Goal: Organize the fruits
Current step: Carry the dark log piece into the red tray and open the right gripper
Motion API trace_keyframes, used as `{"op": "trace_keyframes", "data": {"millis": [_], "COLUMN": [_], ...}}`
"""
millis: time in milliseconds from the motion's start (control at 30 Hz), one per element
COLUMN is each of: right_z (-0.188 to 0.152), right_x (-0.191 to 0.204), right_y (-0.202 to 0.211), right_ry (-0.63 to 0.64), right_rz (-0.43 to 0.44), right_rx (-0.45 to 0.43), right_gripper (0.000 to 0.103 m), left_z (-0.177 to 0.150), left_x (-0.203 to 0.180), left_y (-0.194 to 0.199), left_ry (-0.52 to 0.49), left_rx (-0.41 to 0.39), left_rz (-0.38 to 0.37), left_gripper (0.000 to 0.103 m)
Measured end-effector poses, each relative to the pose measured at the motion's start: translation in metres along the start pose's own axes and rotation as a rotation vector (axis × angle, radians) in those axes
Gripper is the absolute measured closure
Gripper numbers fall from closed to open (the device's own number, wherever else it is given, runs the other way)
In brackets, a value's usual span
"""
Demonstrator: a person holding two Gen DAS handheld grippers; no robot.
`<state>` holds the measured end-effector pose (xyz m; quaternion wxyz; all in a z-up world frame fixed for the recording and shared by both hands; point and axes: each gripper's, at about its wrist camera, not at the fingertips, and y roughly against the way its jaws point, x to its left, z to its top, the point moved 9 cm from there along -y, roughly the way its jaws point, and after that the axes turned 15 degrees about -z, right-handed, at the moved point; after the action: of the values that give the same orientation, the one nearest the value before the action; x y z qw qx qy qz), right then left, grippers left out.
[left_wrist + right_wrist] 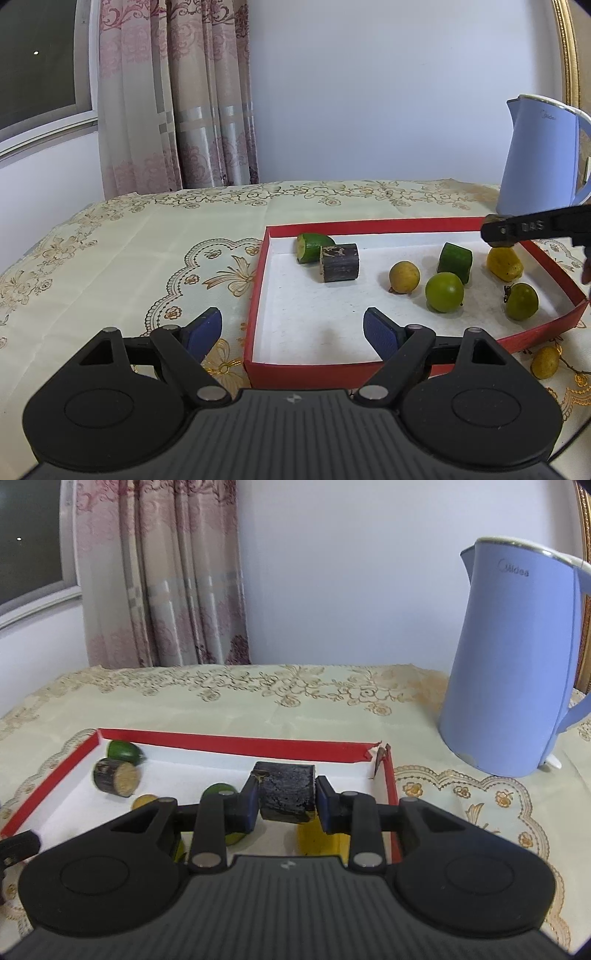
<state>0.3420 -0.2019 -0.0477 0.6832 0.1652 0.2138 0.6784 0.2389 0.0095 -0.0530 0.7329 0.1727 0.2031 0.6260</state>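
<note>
A red tray [258, 280] with a white floor lies on the tablecloth. In it are a green cucumber piece [312, 246], a dark sugarcane piece [340, 263], a yellow round fruit [404, 277], a green lime [444, 291], another cucumber piece [455, 261], a yellow fruit [504, 264] and a green fruit [521, 301]. My left gripper [291, 330] is open and empty over the tray's near left corner. My right gripper [284, 801] is shut on a second dark sugarcane piece [286, 792] above the tray's right end [391, 775]; its tip shows in the left wrist view [498, 236].
A blue electric kettle [513, 672] stands at the back right of the table. A small yellow fruit [545, 362] lies on the cloth outside the tray's near right side. Curtains and a window are behind the table's far left edge.
</note>
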Motion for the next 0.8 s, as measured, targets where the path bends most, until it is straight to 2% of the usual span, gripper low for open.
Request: {"op": "trace_keyframes", "data": {"millis": [333, 433, 500, 567, 700, 800], "right_z": [0.0, 0.0, 0.002, 0.005, 0.007, 0.0], "right_x": [0.01, 0.009, 0.006, 0.003, -0.004, -0.01], "right_y": [-0.02, -0.017, -0.012, -0.005, 0.017, 0.049], "right_ry": [0.054, 0.046, 0.032, 0.023, 0.001, 0.009], "right_rz": [-0.058, -0.054, -0.056, -0.058, -0.043, -0.029], "right_rx": [0.041, 0.037, 0.019, -0.007, -0.043, -0.091], "right_gripper": [0.071, 0.065, 0.052, 0.047, 0.046, 0.046], "left_z": [-0.001, -0.001, -0.001, -0.001, -0.002, -0.002], "left_x": [-0.002, -0.002, -0.003, -0.003, -0.002, -0.001], "left_y": [-0.001, -0.001, -0.001, -0.001, -0.002, -0.002], "left_ry": [-0.006, -0.006, -0.006, -0.006, -0.011, -0.001], "left_rx": [0.004, 0.004, 0.005, 0.006, 0.008, 0.008], "left_rz": [-0.003, -0.004, -0.002, -0.002, 0.002, -0.002], "left_gripper": [0.019, 0.019, 0.019, 0.019, 0.019, 0.019]}}
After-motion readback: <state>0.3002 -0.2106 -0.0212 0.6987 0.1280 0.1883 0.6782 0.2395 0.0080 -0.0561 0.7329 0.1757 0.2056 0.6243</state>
